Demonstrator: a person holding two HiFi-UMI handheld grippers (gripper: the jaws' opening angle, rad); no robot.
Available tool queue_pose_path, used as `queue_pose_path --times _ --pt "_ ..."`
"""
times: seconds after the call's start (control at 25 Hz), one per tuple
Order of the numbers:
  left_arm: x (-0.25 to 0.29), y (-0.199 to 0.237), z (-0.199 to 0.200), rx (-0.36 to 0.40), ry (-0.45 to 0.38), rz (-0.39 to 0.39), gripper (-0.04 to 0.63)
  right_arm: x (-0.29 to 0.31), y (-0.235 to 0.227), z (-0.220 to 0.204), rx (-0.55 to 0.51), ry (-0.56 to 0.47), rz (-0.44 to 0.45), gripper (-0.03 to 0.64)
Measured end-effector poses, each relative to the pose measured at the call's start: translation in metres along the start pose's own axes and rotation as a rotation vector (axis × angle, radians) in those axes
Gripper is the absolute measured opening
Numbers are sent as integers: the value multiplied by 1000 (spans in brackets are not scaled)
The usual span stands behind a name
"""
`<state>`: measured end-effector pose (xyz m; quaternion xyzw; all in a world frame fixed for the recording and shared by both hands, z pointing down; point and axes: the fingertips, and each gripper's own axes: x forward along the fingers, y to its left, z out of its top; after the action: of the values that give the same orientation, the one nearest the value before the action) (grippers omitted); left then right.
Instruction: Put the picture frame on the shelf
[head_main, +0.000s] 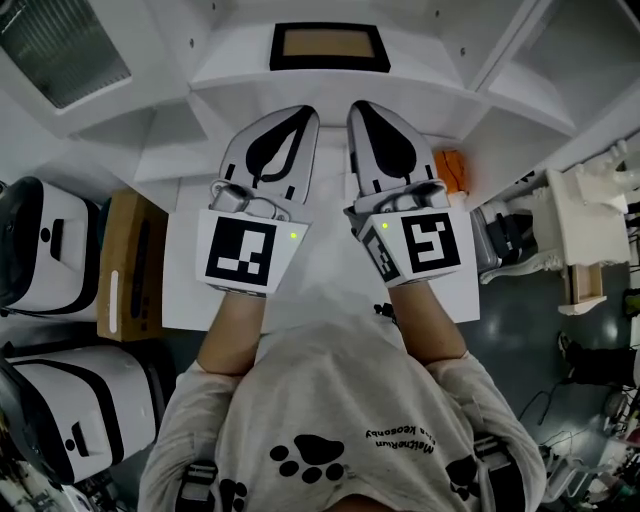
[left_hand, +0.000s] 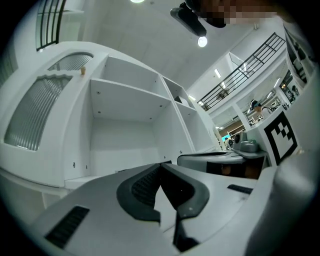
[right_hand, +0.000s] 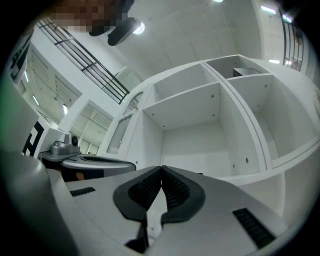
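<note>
Picture frame (head_main: 330, 47) lies flat on the white shelf (head_main: 240, 72). Left gripper (head_main: 298, 114) and right gripper (head_main: 362, 108) hover side by side, jaws together, empty. Pushing forward could knock the shelf's edge and jolt the frame.

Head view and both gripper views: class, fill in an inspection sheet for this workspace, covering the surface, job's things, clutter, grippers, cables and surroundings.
Surface: white tabletop, set against a white shelf unit.
Job's things: black rectangular picture frame with a tan centre lies flat on the shelf unit, apart from both grippers.
Clutter: small orange object at the table's right edge; brown cardboard box beside its left edge.
Grippers: left gripper and right gripper side by side, pointing at the shelf unit; jaws together, nothing between them.
Cables: thin dark cables on the floor, lower right.
Surroundings: white-and-black cases on the left; white ornate furniture piece on the right.
</note>
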<state>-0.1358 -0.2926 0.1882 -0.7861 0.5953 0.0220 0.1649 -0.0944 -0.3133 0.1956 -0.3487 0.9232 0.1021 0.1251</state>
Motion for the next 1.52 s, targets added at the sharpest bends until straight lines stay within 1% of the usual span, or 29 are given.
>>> queue_pose_path --times 0.12,0.28,0.48,0.92,1.2,1.32,1.52 --pt "-18 -11 6 -11 -12 10 20 -17 10 5 1 0 -7 34" --pt "-36 -24 10 -54 -25 15 20 -38 20 9 -1 -3 -8 34" --pt "-61 -35 14 -85 -37 38 20 -59 33 15 -10 -9 -7 34" --pt "-88 -51 7 -105 -26 55 20 -91 47 7 -2 10 -10 34" --pt "-97 -64 -11 -108 6 64 20 -106 53 -11 -18 49 13 34" --pt "-100 -72 -27 -125 32 65 20 -114 56 -29 -16 91 25 34" --pt "-107 -85 -64 -126 90 81 20 -130 58 -67 33 173 41 34"
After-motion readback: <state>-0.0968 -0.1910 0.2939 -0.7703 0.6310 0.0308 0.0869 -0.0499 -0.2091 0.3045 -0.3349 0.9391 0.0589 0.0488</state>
